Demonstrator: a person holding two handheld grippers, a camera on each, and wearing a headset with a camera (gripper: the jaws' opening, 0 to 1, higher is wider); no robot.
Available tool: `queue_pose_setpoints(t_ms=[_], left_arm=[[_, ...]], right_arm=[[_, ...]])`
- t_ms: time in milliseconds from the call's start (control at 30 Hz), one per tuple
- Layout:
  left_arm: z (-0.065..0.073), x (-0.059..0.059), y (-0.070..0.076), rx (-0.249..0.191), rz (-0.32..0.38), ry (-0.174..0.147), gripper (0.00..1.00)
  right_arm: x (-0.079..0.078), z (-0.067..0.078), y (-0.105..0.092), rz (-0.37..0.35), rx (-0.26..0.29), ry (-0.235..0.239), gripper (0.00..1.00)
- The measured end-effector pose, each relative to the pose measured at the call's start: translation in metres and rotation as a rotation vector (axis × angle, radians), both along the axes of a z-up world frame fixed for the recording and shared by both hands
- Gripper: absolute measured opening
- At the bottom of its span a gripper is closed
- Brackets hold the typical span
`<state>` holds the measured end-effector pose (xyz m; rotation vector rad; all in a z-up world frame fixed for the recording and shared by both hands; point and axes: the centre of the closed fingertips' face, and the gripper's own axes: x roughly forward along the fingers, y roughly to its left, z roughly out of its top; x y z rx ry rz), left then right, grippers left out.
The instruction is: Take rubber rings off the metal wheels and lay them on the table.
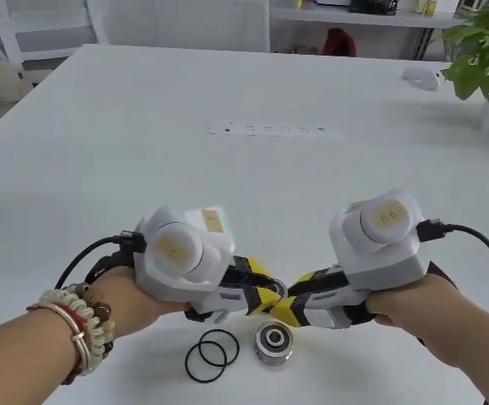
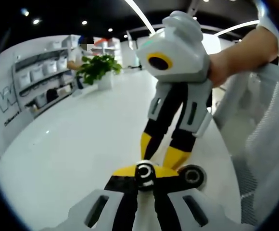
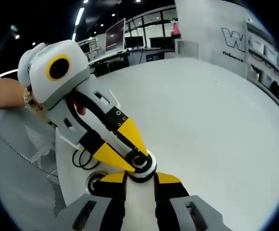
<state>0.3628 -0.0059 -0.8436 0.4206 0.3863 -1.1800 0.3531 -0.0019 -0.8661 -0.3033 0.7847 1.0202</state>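
Above the desk's near edge the two grippers are meeting tip to tip. The left gripper is clenching a wheel between its yellow tips. The right gripper is gripping the same wheel from the opposite side, its jaws pressing against it. A second wheel is lying flat on the desk beneath them, close to the near edge. Two rings are lying just beside it, on the side towards the left edge, overlapping each other. A power strip is sitting towards the far edge
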Motion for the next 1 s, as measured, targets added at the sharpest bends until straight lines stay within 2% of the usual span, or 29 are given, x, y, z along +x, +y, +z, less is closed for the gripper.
queue_pose_setpoints(t_ms=[833, 933, 967, 1000], left_arm=[[0.0004, -0.0007, 0.0022, -0.024, 0.018, 0.008, 0.12], [0.0004, -0.0004, 0.0025, -0.026, 0.018, 0.007, 0.12], [0.0005, 0.0001, 0.0029, -0.025, 0.020, 0.004, 0.12], [0.0004, -0.0001, 0.0032, -0.026, 0.020, 0.007, 0.12]], right_arm=[[-0.0017, 0.0013, -0.0014, 0.027, -0.016, -0.012, 0.13], [-0.0018, 0.0010, -0.0022, 0.030, -0.020, -0.011, 0.09], [-0.0027, -0.0016, -0.0065, 0.035, -0.050, -0.010, 0.03], [-0.0019, -0.0006, -0.0047, 0.028, -0.031, -0.010, 0.02]])
